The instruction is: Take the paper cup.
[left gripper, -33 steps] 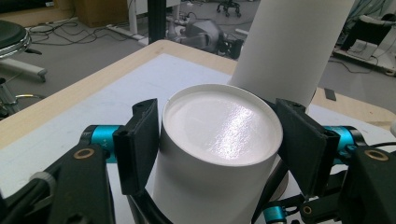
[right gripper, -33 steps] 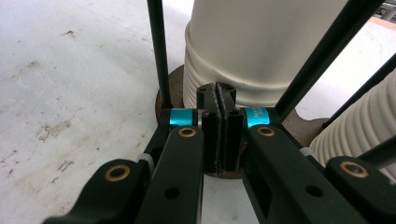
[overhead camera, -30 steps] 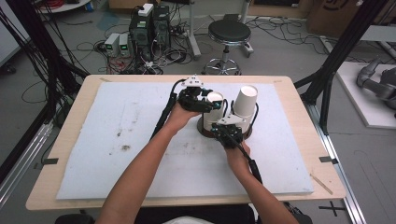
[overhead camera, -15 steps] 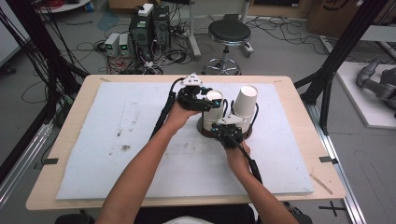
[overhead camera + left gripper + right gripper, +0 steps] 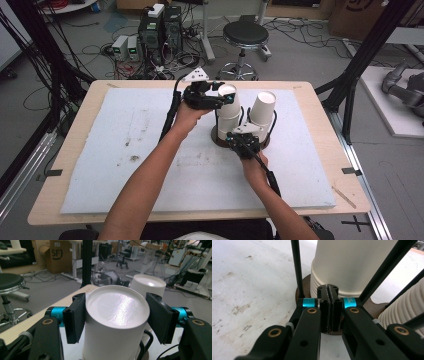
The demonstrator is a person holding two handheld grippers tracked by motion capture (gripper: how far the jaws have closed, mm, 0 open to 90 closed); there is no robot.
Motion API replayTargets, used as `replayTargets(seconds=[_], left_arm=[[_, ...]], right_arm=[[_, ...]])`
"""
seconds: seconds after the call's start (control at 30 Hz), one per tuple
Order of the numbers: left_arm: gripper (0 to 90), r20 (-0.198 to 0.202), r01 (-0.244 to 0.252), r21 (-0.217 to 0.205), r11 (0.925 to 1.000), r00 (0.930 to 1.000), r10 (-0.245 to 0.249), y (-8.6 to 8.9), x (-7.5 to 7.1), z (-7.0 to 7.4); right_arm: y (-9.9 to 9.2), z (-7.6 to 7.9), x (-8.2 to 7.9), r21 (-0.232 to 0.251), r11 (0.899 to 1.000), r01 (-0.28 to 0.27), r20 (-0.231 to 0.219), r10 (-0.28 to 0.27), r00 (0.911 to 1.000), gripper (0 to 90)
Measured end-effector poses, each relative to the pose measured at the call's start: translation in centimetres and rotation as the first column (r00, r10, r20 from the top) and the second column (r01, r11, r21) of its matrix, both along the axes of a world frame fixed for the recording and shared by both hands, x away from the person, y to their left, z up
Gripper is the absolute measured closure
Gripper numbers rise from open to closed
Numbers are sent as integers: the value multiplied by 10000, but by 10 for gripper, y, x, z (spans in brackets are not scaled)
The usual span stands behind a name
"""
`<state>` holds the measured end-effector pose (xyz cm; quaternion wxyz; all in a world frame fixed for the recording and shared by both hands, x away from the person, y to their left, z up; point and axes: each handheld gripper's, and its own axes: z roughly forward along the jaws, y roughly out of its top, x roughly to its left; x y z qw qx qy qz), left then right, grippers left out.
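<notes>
While I hold both tools over the desk (image 5: pixel 75 190), the items read as follows, nearest first.

Item 1: right gripper (image 5: pixel 244 141), at about 6 o'clock of the cup holder. Its fingers (image 5: pixel 329 302) are pressed flat together, pads meeting with nothing between them, and their tips rest at the near edge of the dark wooden base (image 5: pixel 377 307), between two black wire uprights (image 5: pixel 297 267).

Item 2: cup holder, dark round base with thin black wire posts, standing near the middle of the white mat (image 5: pixel 125 150). It carries two stacks of white paper cups.

Item 3: left stack (image 5: pixel 228 112), upright, ribbed rims showing low down in the right gripper view (image 5: pixel 352 267).

Item 4: left gripper (image 5: pixel 220 97), coming in from 9 o'clock of that stack. Its fingers (image 5: pixel 75 317) have just been closing and now sit on either side of the topmost upturned cup (image 5: pixel 117 322), the left pad against its wall, the right pad at or just off it; I cannot tell if that side presses.

Item 5: right stack (image 5: pixel 262 107), at 3 o'clock of the left one, leaning away to the right, its flat bottom visible beyond the held cup (image 5: pixel 148 283).

Item 6: black stool (image 5: pixel 245 35), on the floor past the desk at 12 o'clock.
</notes>
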<state>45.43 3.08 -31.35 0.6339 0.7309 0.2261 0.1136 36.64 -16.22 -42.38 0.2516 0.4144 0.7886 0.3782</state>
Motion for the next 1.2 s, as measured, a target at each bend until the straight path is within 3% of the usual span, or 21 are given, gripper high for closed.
replayTargets(seconds=[0.1,0.3,0.5,0.7,0.73,0.8,0.83,1.03,1.2], left_arm=[[354,309,-126,-335,9994,9994,136,8,-4,14],[354,432,-356,-813,9961,9983,393,24,-10,27],[353,468,-472,-807,9956,9976,511,39,-17,37],[352,605,-621,-547,9966,9960,654,56,-32,49],[352,620,-683,-324,9971,9956,702,62,-37,51],[353,629,-709,-265,9971,9954,724,63,-38,51],[352,638,-791,14,9969,9948,788,69,-41,50],[352,412,-1074,25,9942,9934,1072,87,-47,41],[352,226,-1109,106,9938,9936,1107,98,-52,37]], right_arm=[[0,0,0,-6,10000,-6,-1,6,10000,888],[0,0,0,-44,10000,-28,10,28,10000,887],[0,0,0,-57,10000,-70,35,70,10000,882],[0,0,1,-37,9999,-133,2,133,9999,881],[1,0,1,-3,9999,-149,-4,149,9999,864],[2,0,1,25,9999,-164,-46,165,9999,833],[2,0,1,21,9997,-226,-59,226,9997,813],[2,7,-6,23,9968,-793,-73,793,9968,694],[-3,15,-16,382,9855,-1652,92,1650,9863,541]])
